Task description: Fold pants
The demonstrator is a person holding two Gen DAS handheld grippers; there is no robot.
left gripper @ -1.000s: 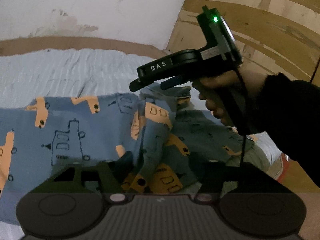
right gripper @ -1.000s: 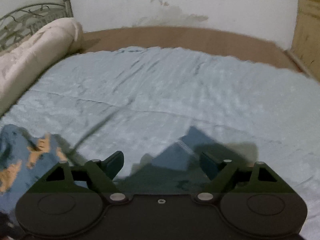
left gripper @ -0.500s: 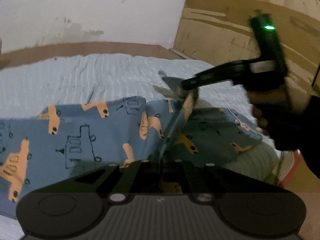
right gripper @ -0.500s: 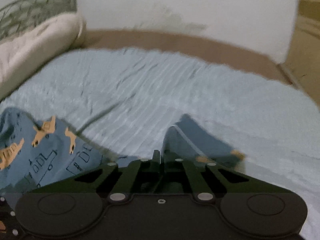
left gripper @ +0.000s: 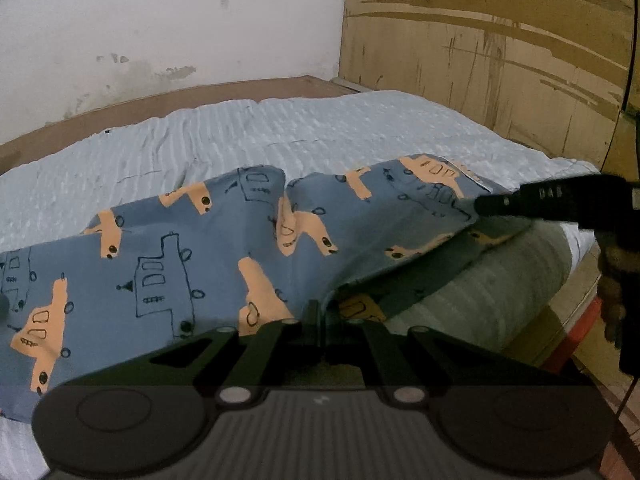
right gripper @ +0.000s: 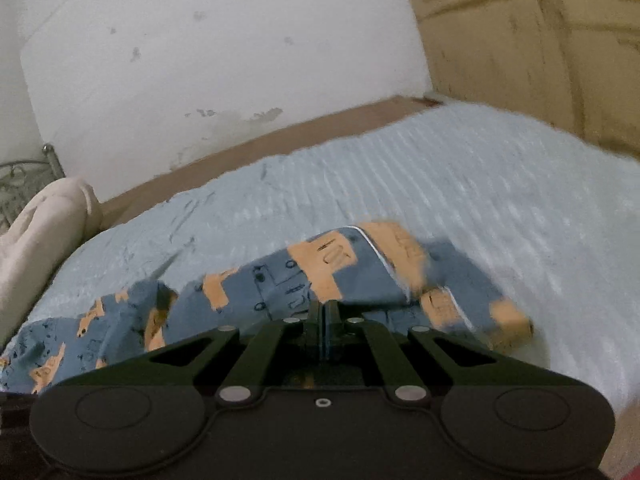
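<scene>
We see both sets of jaws clamped on one pair of pants (left gripper: 208, 264): our left gripper (left gripper: 320, 312) at six o'clock, our right gripper (left gripper: 486, 202) at three, across one bed (left gripper: 320, 128).

Dim indoor light, warm cast; source not visible. Left wrist view: sharp across the centre, print on the pants (left gripper: 168, 264) crisp. Deep shadow under the lifted cloth, lower centre. Right gripper (left gripper: 492, 204) at right edge is dark, slightly smeared. Right wrist view: motion blur throughout, worst at right, where the pants (right gripper: 360, 276) edge smears; wall (right gripper: 208, 64) stains stay soft. Both views: fisheye bending at the borders, black corner vignette. No glare.
</scene>
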